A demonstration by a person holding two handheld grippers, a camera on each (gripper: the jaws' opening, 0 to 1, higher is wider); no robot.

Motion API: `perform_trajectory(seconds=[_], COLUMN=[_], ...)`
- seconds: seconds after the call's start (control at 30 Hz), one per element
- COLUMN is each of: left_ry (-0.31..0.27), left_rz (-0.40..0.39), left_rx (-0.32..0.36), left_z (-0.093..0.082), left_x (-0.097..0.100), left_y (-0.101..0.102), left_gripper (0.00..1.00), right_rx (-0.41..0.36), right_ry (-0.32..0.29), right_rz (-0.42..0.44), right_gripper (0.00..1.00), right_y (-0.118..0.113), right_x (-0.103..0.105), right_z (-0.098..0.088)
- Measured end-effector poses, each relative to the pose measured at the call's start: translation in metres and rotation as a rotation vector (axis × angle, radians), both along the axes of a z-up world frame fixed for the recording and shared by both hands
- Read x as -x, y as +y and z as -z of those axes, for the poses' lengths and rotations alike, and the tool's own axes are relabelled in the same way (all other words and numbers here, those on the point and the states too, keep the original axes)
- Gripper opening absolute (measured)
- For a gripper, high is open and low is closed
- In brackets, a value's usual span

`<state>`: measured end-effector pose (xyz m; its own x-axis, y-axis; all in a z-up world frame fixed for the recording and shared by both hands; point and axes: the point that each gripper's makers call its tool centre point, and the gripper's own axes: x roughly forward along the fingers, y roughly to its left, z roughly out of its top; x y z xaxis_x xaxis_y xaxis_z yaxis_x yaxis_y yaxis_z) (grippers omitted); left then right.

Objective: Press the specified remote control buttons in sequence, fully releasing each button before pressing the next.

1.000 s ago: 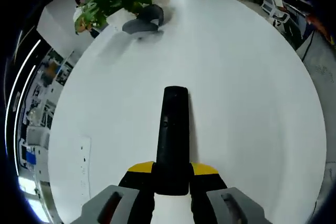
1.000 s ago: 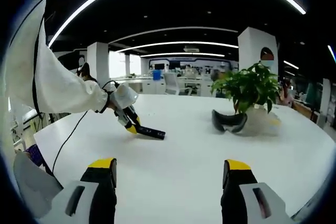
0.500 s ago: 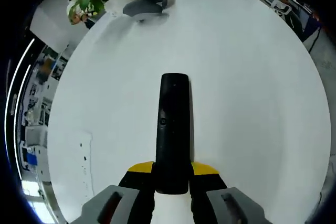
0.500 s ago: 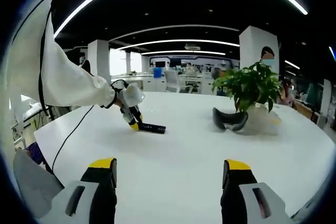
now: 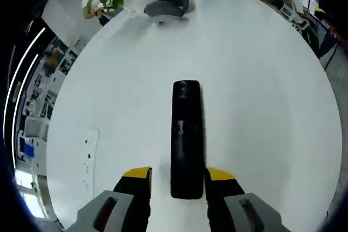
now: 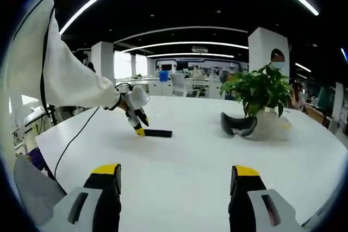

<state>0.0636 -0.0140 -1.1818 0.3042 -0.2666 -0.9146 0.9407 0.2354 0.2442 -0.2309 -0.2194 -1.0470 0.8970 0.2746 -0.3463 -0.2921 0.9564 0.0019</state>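
On the white table [image 5: 261, 107] the remote [image 5: 186, 139] lies between parted left jaws; right jaws gape.

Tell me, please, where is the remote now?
In the left gripper view the remote lies flat on the white table, its near end between the open left gripper jaws. In the right gripper view it lies at centre-left, left of the plant.

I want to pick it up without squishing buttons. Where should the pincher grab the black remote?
Grab the remote by its long side edges near the end closest to the left gripper, coming straight down its length. It lies flat on the white table, narrow enough to fit between the open jaws, and its buttons face up.
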Motion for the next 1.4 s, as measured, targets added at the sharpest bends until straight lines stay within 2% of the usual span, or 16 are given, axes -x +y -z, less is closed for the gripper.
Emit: perform_trajectory(seconds=[0.07,0.23,0.3,0.33,0.4,0.43,0.6,0.63,0.77,0.87,1.0,1.07,1.17,1.27,1.33,1.4], left_ry=[-0.034,-0.091,-0.108,-0.13,-0.161,-0.176,-0.217,-0.212,-0.248,-0.273,-0.329,-0.32,-0.266,-0.265,-0.284,-0.272], left_rz=[0.01,-0.057,-0.103,-0.174,-0.193,-0.201,-0.278,-0.322,-0.394,-0.418,-0.433,-0.455,-0.513,-0.538,-0.564,-0.606], left_rx=[-0.004,-0.02,-0.03,-0.013,0.087,0.092,0.245,0.27,0.381,0.419,0.477,0.493,0.552,0.561,0.616,0.667], left_z=[-0.002,-0.006,-0.008,-0.012,-0.022,-0.025,-0.048,-0.053,-0.073,-0.087,-0.107,-0.11,-0.104,-0.102,-0.108,-0.112], left_x=[-0.003,-0.005,-0.006,-0.008,-0.006,-0.006,0.014,0.021,0.039,0.059,0.089,0.108,0.138,0.164,0.174,0.185], left_y=[-0.001,0.003,0.007,0.01,0.004,0.006,0.006,0.009,0.015,0.021,0.024,0.028,0.029,0.032,0.031,0.033], left_gripper=[0.49,0.57,0.64,0.69,0.69,0.72,0.91,0.94,0.95,1.0,1.0,1.0,1.0,1.0,1.0,1.0], right_rx=[0.001,-0.008,-0.017,-0.023,-0.025,-0.026,-0.035,-0.036,-0.049,-0.058,-0.062,-0.063,-0.066,-0.058,-0.059,-0.054], right_ry=[-0.004,-0.017,-0.029,-0.034,-0.038,-0.042,-0.054,-0.055,-0.064,-0.069,-0.075,-0.077,-0.068,-0.074,-0.075,-0.075], right_rz=[-0.001,0.004,0.005,0.006,0.008,0.011,0.007,0.005,0.005,0.006,0.011,0.014,0.006,-0.001,0.0,0.007], right_gripper=[0.82,0.82,0.82,0.81,0.82,0.82,0.81,0.8,0.8,0.82,0.84,0.86,0.88,0.89,0.91,0.93], right_y=[0.0,-0.001,-0.002,-0.002,-0.002,-0.003,-0.002,-0.002,-0.002,-0.002,-0.003,-0.004,-0.002,-0.001,-0.001,-0.002], right_x=[0.0,0.0,0.001,0.001,0.001,0.001,0.002,0.002,0.002,0.002,0.002,0.002,0.002,0.002,0.002,0.002], right_z=[-0.001,-0.004,-0.007,-0.008,-0.009,-0.01,-0.012,-0.013,-0.015,-0.016,-0.017,-0.017,-0.016,-0.016,-0.017,-0.016])
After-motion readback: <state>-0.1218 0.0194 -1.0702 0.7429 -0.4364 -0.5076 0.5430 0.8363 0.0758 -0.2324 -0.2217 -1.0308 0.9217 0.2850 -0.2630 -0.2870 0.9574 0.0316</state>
